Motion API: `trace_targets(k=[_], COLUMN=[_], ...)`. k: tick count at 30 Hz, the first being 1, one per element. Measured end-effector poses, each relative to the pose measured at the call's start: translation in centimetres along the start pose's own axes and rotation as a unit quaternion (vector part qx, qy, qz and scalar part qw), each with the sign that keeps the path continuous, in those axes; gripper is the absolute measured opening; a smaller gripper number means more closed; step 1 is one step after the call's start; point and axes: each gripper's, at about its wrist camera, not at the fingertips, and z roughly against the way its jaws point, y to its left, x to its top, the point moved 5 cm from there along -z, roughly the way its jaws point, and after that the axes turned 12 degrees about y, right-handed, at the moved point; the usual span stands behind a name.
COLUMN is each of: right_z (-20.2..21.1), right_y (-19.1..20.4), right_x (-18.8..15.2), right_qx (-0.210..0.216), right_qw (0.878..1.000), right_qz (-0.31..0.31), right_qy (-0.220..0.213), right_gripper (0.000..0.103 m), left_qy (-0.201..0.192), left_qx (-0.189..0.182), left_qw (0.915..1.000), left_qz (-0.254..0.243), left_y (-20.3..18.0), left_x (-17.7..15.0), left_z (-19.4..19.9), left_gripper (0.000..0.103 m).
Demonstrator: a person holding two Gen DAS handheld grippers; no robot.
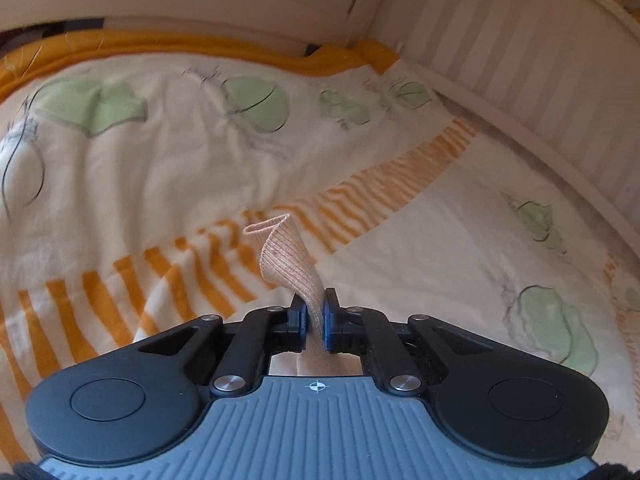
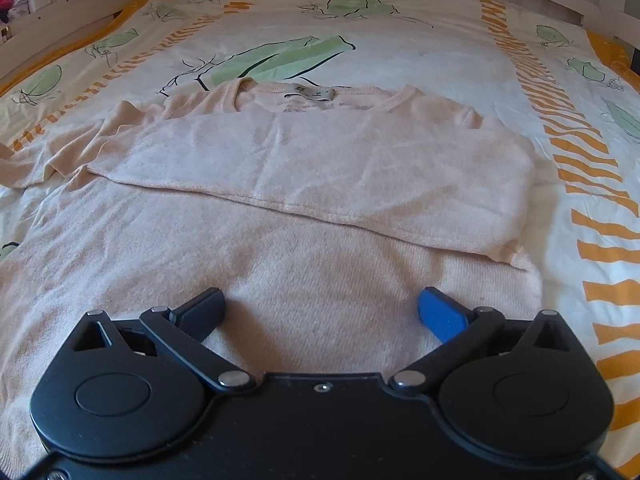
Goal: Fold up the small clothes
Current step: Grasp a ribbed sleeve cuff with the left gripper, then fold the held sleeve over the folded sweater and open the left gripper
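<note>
1. The pale pink knit sweater (image 2: 320,168) lies flat on the leaf-print bedspread (image 2: 440,32), neckline and label (image 2: 310,94) at the far end, one part already folded across its chest.
2. The left gripper (image 1: 316,316) has its jaws pressed together on a ribbed strip of the same knit, probably a cuff or hem (image 1: 286,256), which curls limply above the pads.
3. The right gripper (image 2: 322,312) hangs spread wide over the near part of the sweater, pinching nothing.
4. Judged by its drape, the knit is light, soft and stretchy; it will likely sag and slide unless taken by a firm ribbed edge or seam.
5. Hidden: which edge of the garment the left gripper holds cannot be told. The sleeve (image 2: 52,152) at the left of the right wrist view is rumpled and cut off.
</note>
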Motion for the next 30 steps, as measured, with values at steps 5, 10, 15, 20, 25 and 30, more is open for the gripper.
trace_targets(k=[5, 10, 15, 20, 25, 30], right_z=[2.1, 3.7, 3.6, 2.7, 3.2, 3.9], right_y=[-0.7, -2.5, -5.2, -8.2, -10.7, -12.5], right_x=[1.0, 2.7, 3.6, 2.9, 2.8, 2.7], right_qx=[0.026, 0.049, 0.054, 0.068, 0.071, 0.065], right_qw=[0.999, 0.996, 0.993, 0.987, 0.981, 0.976], right_qz=[0.001, -0.012, -0.036, -0.098, -0.137, -0.164], right_qy=[-0.030, -0.068, -0.096, -0.104, -0.114, -0.128], right_gripper=[0.102, 0.102, 0.102, 0.102, 0.102, 0.102], left_qy=[-0.058, -0.083, -0.070, -0.014, 0.056, 0.117], left_qx=[-0.045, -0.112, -0.160, -0.189, -0.202, -0.222], left_qw=[0.9931, 0.9767, 0.9557, 0.9361, 0.9169, 0.9007], left_qz=[-0.091, -0.163, -0.237, -0.297, -0.340, -0.355], left_y=[-9.3, -19.3, -28.6, -35.5, -40.2, -42.9], left_x=[2.5, 2.0, -2.0, -9.1, -17.5, -24.4], left_z=[5.6, 9.3, 9.8, 6.1, 1.4, -1.9], left_gripper=[0.007, 0.007, 0.007, 0.007, 0.007, 0.023])
